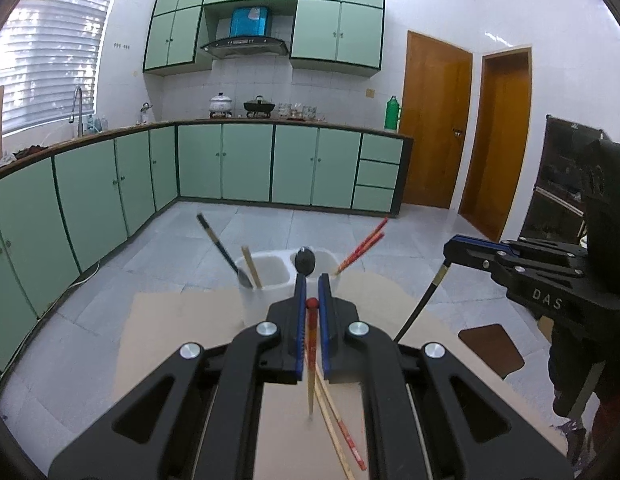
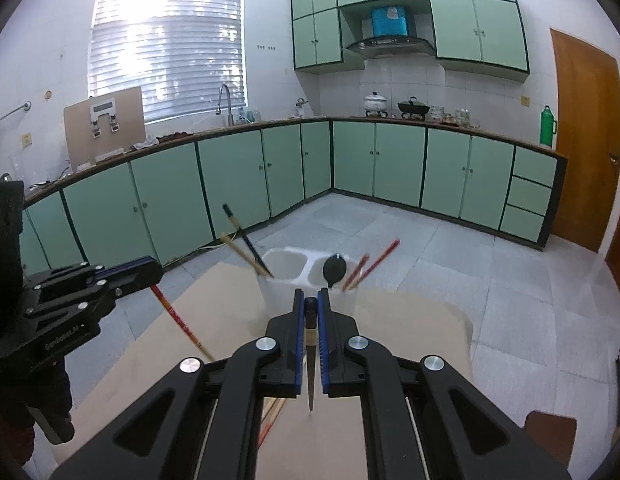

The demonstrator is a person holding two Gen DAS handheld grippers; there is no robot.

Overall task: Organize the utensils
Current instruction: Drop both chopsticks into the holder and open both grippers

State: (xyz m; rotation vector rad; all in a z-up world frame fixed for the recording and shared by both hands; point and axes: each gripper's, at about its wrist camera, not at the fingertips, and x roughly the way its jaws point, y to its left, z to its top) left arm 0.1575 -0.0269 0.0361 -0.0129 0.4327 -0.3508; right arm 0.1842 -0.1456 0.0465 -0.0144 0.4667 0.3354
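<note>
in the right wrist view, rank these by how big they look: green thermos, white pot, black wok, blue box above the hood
Largest to smallest as they appear:
1. blue box
2. green thermos
3. black wok and white pot, which look too alike to rank.
All stand far off, so true sizes stay unsure.

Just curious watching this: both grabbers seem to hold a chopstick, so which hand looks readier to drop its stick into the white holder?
Hard to say. The left gripper holds a red chopstick, the right gripper a dark chopstick; both sit just before the holder.
</note>
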